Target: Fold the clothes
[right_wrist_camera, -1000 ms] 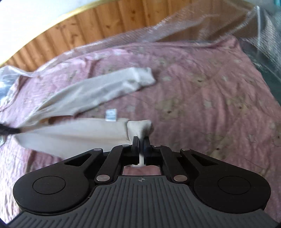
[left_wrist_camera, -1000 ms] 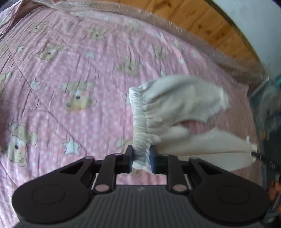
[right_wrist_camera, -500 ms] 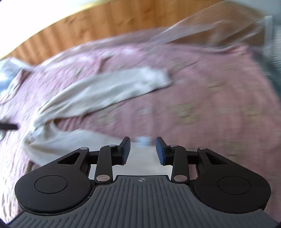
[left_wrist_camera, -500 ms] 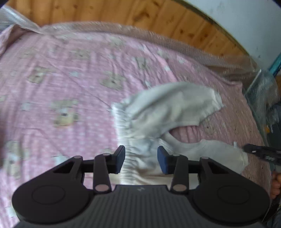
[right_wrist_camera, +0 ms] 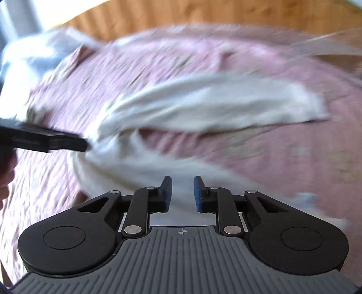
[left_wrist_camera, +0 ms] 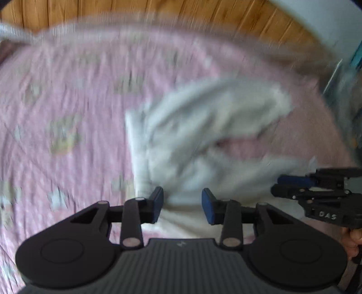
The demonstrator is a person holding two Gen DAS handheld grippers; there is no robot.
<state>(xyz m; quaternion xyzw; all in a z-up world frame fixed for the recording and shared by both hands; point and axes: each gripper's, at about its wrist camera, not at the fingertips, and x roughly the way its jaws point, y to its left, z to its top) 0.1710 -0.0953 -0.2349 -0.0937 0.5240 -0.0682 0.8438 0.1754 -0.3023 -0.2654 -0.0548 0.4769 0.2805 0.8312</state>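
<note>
Both views are smeared with motion blur, so I read only the coarse layout. My left gripper has its jaws spread wide with nothing between them, and my right gripper is parted too, somewhat narrower, also empty. The cream trousers lie flat on the pink bedsheet, their 2 legs running off to the right in the left wrist view, with the waist end nearest my left gripper. In the right wrist view the same trousers have 1 leg stretching far right and the other reaching down under my blue pads. The sheet carries pale printed figures, too blurred to identify. A wooden panel wall rises behind the far edge of the bed, and a clear plastic sheet is bunched along that edge. A white wall shows far right.
</note>
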